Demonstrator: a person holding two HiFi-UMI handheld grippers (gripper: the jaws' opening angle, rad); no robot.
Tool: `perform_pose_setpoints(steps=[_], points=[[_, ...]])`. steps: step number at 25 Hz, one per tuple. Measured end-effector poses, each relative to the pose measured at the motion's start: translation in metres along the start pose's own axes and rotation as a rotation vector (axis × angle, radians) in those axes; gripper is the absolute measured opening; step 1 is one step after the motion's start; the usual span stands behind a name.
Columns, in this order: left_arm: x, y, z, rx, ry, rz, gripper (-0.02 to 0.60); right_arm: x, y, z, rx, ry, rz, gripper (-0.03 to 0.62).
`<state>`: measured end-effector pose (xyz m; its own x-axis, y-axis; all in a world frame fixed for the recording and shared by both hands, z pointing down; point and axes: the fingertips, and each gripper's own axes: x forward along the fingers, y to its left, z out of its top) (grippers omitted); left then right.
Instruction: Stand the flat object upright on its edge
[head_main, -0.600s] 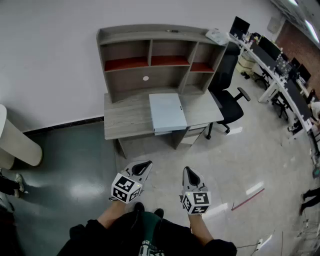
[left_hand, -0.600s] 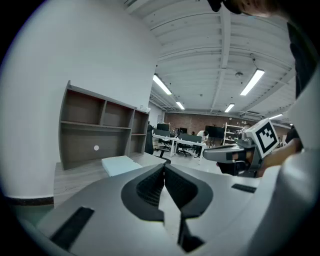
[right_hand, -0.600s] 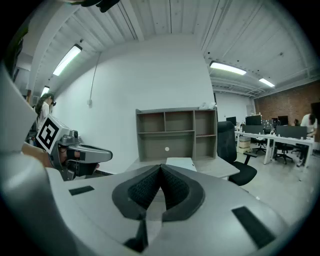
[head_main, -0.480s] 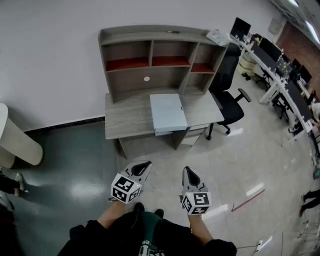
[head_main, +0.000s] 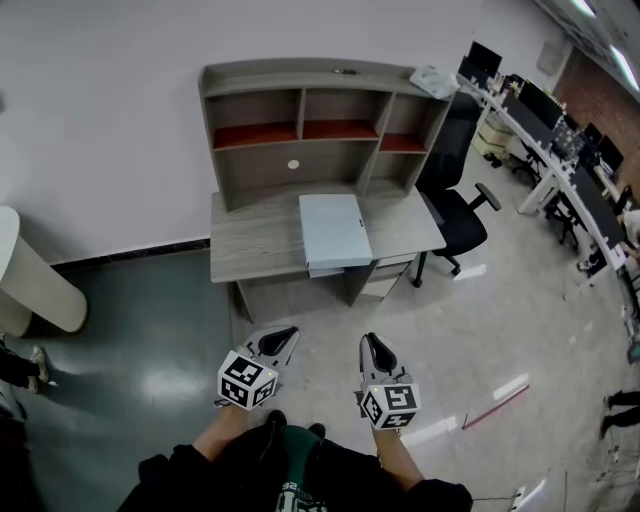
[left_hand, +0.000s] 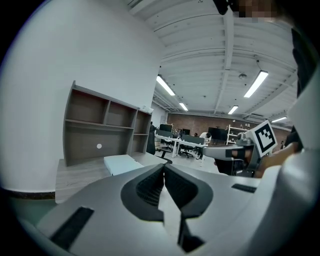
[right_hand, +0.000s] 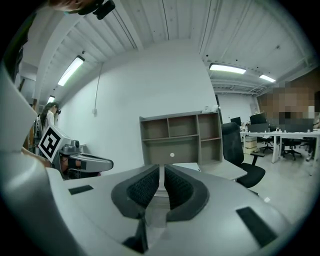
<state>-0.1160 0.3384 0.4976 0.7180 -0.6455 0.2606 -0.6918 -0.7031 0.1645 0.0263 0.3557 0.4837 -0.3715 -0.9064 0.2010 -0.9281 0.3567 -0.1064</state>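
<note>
A flat pale blue object lies on the grey wooden desk, near its front edge and slightly overhanging it. The same flat object shows in the left gripper view, far ahead. Both grippers hang low in front of the person, well short of the desk. My left gripper is shut with nothing in it, and so is my right gripper. In the left gripper view the jaws meet at the tips. The right gripper points at the desk's shelf unit.
A grey shelf unit with open compartments stands on the desk's back half against the white wall. A black office chair sits just right of the desk. Rows of desks with monitors fill the right. A red-and-white strip lies on the floor.
The view has shifted slightly; the desk sits a touch lower in frame and both grippers have drifted a little down and left. Both stay shut.
</note>
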Motion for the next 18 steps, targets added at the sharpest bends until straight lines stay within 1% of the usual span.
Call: perform_pose_setpoints(steps=[7, 13, 16, 18], points=[[0.003, -0.007, -0.001, 0.002, 0.013, -0.005, 0.014, -0.005, -0.004, 0.003, 0.013, -0.011, 0.015, 0.037], [0.005, -0.014, -0.009, -0.005, 0.029, 0.024, 0.012, -0.018, -0.012, -0.001, 0.023, -0.007, 0.030, 0.037], [0.008, -0.024, -0.011, -0.024, 0.028, 0.026, 0.012, -0.027, -0.018, -0.005, 0.033, -0.002, 0.040, 0.037], [0.008, -0.031, -0.011, -0.019, 0.028, 0.030, 0.012, -0.032, -0.022, -0.005, 0.037, 0.000, 0.046, 0.037]])
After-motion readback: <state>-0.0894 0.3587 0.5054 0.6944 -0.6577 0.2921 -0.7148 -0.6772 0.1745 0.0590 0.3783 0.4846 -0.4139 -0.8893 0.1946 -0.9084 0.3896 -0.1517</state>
